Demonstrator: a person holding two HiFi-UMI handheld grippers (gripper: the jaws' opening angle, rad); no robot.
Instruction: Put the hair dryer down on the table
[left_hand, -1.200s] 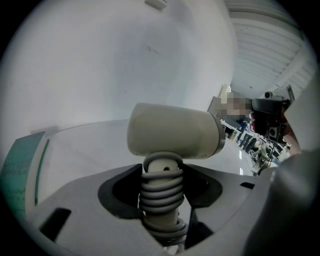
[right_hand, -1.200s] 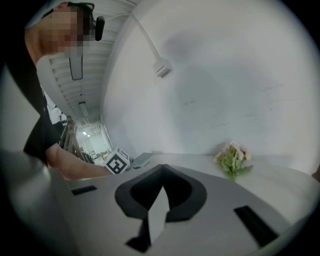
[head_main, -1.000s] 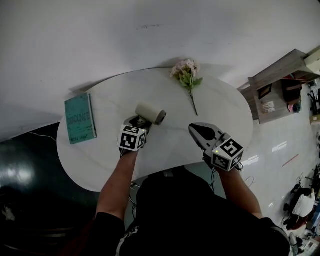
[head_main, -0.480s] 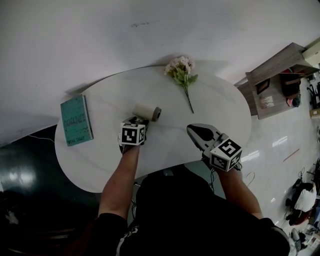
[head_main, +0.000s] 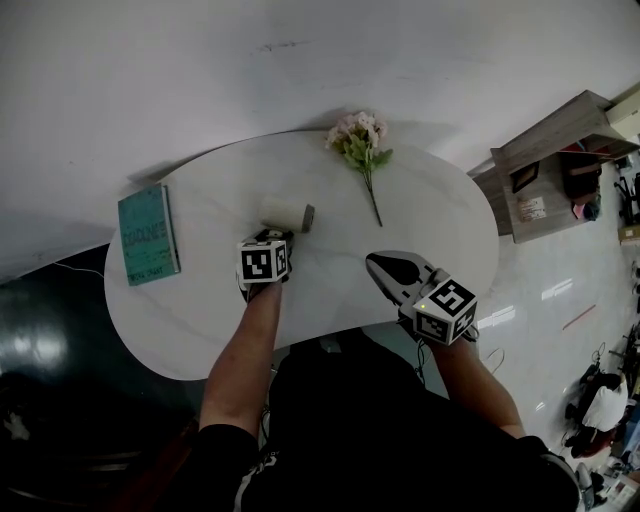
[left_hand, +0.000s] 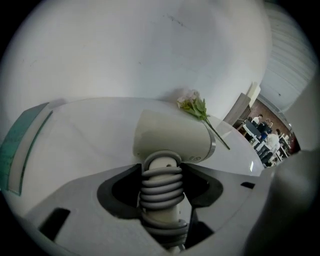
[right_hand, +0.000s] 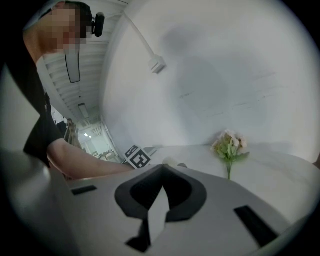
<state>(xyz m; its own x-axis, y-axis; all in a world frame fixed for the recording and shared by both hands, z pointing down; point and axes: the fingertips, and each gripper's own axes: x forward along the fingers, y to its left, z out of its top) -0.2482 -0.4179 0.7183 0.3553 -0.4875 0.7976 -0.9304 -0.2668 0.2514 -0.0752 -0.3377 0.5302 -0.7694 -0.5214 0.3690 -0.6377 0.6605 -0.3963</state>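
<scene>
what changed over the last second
The left claw, still shut on the handle of the hair dryer, has lowered it closer to the table; whether it touches yet isn't clear. The right claw stayed shut and empty near the table's front edge. The book and flower have not moved.

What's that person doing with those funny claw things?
A person holds a gripper in each hand. The left gripper has its jaws shut on the cord-wrapped handle of a cream hair dryer, low over the white table; I can't tell if it touches yet. The right gripper is empty, jaws together. A teal book and a flower lie nearby.
</scene>
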